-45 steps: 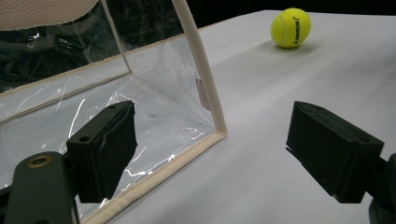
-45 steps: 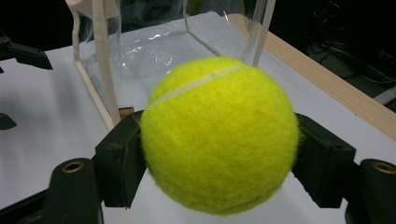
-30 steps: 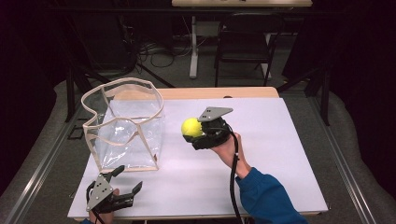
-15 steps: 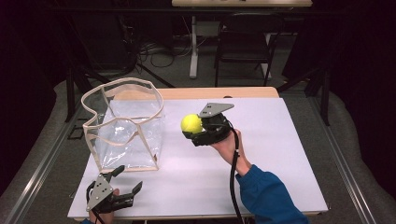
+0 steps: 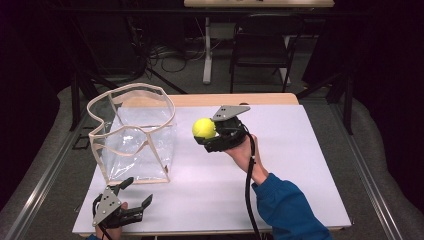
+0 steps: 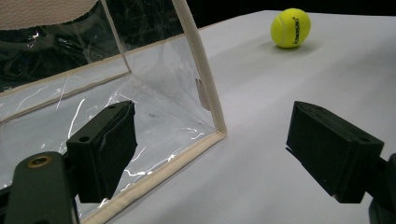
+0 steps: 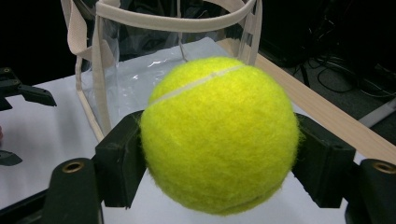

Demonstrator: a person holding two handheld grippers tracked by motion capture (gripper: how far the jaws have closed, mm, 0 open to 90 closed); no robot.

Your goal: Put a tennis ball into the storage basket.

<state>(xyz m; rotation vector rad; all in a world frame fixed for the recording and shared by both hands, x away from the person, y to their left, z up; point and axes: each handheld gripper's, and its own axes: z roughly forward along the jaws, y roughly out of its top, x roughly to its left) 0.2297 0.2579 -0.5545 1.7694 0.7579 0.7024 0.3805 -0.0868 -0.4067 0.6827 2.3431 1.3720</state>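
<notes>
My right gripper is shut on a yellow tennis ball and holds it above the middle of the white table top, to the right of the bag. In the right gripper view the ball sits squeezed between both black pads. A clear plastic bag with beige trim stands upright and open-topped at the table's left. My left gripper rests open near the front left corner, just in front of the bag's lower edge. Nothing lies between its jaws. A yellow tennis ball shows far off in that view.
The table's wooden back edge runs behind the bag. A dark chair and cables on the floor lie beyond it. Bare white surface stretches right of my right forearm's blue sleeve.
My right gripper has risen slightly with the ball still clamped in it. The left gripper and the bag have stayed put.
</notes>
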